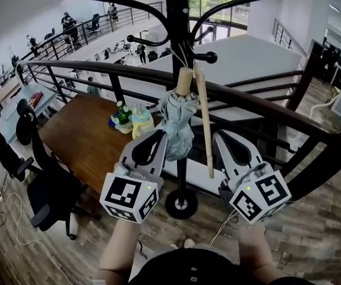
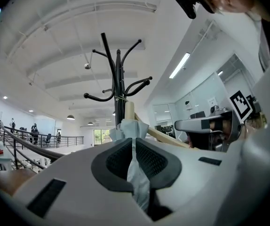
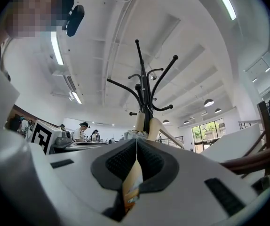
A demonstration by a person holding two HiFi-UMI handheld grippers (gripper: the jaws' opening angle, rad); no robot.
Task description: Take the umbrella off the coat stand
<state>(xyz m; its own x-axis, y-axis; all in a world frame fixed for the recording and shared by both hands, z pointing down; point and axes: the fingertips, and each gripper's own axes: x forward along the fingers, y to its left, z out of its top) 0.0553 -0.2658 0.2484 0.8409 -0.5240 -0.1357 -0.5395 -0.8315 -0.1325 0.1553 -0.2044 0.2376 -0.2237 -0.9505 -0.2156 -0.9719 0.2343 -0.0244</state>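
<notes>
My left gripper (image 1: 161, 142) is pinching the fabric of the pale blue folded umbrella (image 1: 179, 120), which hangs against the pole of the coat stand (image 1: 176, 16). My right gripper (image 1: 221, 145) is clamped on a tan stick (image 1: 203, 117) hanging just beside it.

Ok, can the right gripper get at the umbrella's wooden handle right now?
Probably not yet: the right gripper is shut on the wooden stick hanging beside the umbrella, so it is occupied. The handle itself looks bare, above where the left gripper pinches the umbrella.
</notes>
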